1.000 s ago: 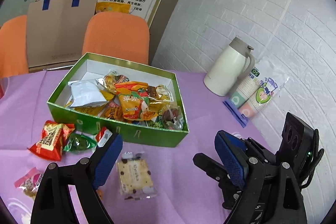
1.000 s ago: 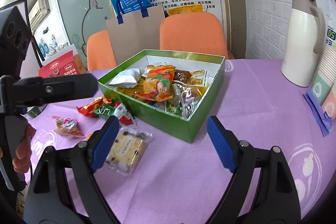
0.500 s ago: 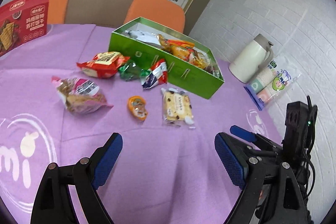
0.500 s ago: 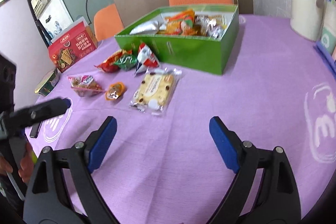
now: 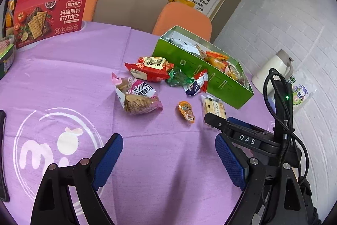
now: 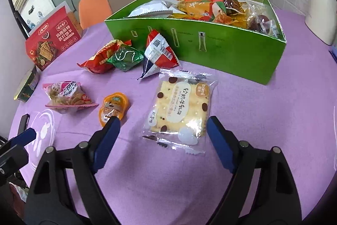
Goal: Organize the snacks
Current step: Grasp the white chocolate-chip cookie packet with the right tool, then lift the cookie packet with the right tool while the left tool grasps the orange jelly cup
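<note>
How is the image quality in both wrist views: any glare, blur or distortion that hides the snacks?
Left wrist view: sharp, strong fisheye bending at the edges, dark vignette corners; the right claw covers part of the cracker packet. Right wrist view: sharp, small glare spots on the green foil snack, cracker packet label readable, green box bowed by the lens.

A purple tablecloth [image 6: 252,119] printed with white rings and lettering carries a bright green box [image 6: 210,43] with a white inside, filled with orange, yellow and white snack packets. Beside it lie a red chip bag [image 6: 99,58], a shiny green candy wrapper [image 6: 126,57], a red, white and blue triangular packet [image 6: 157,54], an orange jelly cup [image 6: 113,105], a pink-edged clear bag of tan crisps [image 6: 67,96], and a clear-wrapped cream cracker [image 6: 182,107] dotted with brown spots. Behind stand a red cracker box [image 5: 49,14], orange chairs [image 5: 185,18], a brown paper bag [image 5: 134,1] with blue handles and a cream thermos jug [image 5: 273,69]; both grippers are black with blue pads [image 6: 107,140].
</note>
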`<state>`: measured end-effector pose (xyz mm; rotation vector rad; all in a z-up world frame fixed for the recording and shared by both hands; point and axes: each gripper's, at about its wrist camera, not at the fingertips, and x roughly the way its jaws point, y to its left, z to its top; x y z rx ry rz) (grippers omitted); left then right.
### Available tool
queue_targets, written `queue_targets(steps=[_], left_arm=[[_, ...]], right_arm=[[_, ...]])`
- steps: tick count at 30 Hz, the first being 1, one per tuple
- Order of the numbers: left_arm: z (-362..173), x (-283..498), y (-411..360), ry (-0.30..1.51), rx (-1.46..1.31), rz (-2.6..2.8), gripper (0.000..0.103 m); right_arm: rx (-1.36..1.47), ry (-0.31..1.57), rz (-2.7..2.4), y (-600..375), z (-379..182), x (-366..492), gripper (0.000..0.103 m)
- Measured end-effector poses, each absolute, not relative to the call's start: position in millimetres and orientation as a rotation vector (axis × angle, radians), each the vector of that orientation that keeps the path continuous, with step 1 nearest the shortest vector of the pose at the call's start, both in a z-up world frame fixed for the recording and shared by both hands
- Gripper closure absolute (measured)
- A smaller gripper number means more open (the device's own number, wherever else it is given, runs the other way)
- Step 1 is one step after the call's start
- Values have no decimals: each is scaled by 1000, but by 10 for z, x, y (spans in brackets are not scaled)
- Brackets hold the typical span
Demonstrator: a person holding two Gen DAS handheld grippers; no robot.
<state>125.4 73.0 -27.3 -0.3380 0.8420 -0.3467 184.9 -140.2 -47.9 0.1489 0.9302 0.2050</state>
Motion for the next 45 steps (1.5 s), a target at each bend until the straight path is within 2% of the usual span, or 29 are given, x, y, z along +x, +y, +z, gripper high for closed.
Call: queue_targets(steps=[1,3,6,8,11,13,14,16,18,19,22,24,25,28,32,35,36,38,40,41,45], left_arm=[[-276,1265,725,847,-331,-347,12],[-277,1270,708,849,-320,-352,12],[-271,1270,636,847,-321,-400,12],[-272,1285,538,851,-310,-425,13],[-286,1358,340,855,-296,-458,14],[-317,1475,199,863,-289,-465,18],[-337,1541,137,870,-281,-465,23],[-391,1692,27,888,-259,-450,29],[-460,1832,-13,905,-249,-423,33],[-505,1897,-18,917,-249,-408,35],[-628,2031,-3,952,-259,-390,52],[-661,2053,-2,949,-221,-381,80],[-674,2043,6,953,-205,-383,81],[-685,2001,108,964,-224,-398,81],[-695,1971,283,963,-260,-381,81],[-706,1950,372,967,-279,-383,81],[-702,1938,382,967,-281,-384,81],[-704,1917,397,971,-288,-388,81],[-701,1904,407,975,-295,-394,80],[-700,1895,407,975,-298,-397,78],[-668,1875,325,965,-274,-415,58]], right_arm=[[140,935,196,-1392,-489,1873,19],[104,944,163,-1381,-513,1895,31],[107,946,197,-1468,-474,1837,77],[97,962,231,-1556,-471,1760,90],[58,981,224,-1682,-504,1622,90],[67,978,235,-1756,-495,1550,90],[72,975,228,-1785,-482,1527,90],[82,958,230,-1808,-440,1497,82],[88,938,226,-1792,-379,1487,58],[88,927,225,-1768,-350,1493,56],[97,914,225,-1714,-295,1558,53],[112,923,200,-1693,-301,1638,49],[122,930,181,-1676,-314,1689,46],[155,946,150,-1624,-352,1817,44],[137,971,96,-1426,-408,2008,29],[128,1004,60,-1300,-486,2159,28],[110,998,50,-1256,-500,2198,25],[58,994,44,-1199,-513,2222,25],[18,988,75,-1194,-517,2191,32],[-6,987,92,-1204,-514,2160,37],[-62,973,185,-1352,-521,1934,38]])
